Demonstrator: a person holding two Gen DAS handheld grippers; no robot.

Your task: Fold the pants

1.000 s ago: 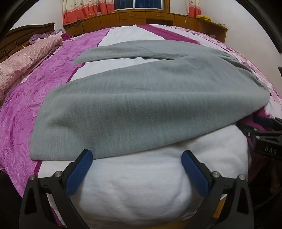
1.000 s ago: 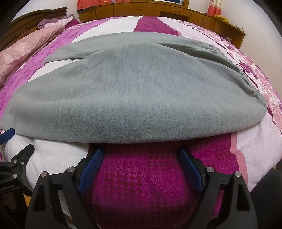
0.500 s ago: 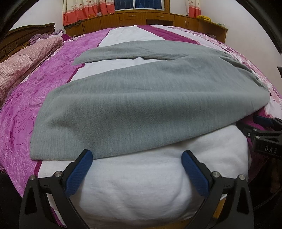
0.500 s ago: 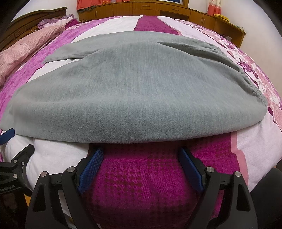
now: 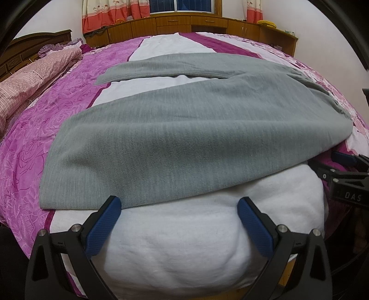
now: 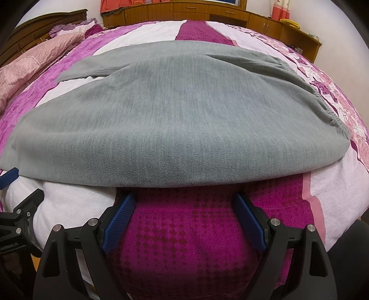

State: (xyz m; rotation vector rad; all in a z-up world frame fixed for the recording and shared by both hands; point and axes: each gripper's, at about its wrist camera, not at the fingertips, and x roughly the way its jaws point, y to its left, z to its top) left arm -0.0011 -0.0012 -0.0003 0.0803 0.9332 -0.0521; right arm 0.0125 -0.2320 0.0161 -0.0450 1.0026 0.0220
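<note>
Grey fleece pants (image 5: 184,138) are lying spread across the bed (image 5: 184,242), legs splayed apart, waistband to the right; no fold looks made yet, so this is judged the opening step; the left gripper (image 5: 178,207) and right gripper (image 6: 182,203) are hovering at the near edge, jaws gaping wide, gripping nothing; next, each is needing to pinch that near leg's edge and carry it onto the far leg.

Premises are presenting as a home bedroom: a bed (image 5: 69,120) is occupying most of the view, wooden cabinets (image 5: 207,25) are lining the far wall, curtains (image 5: 103,11) are hanging, apparently over a window.
</note>
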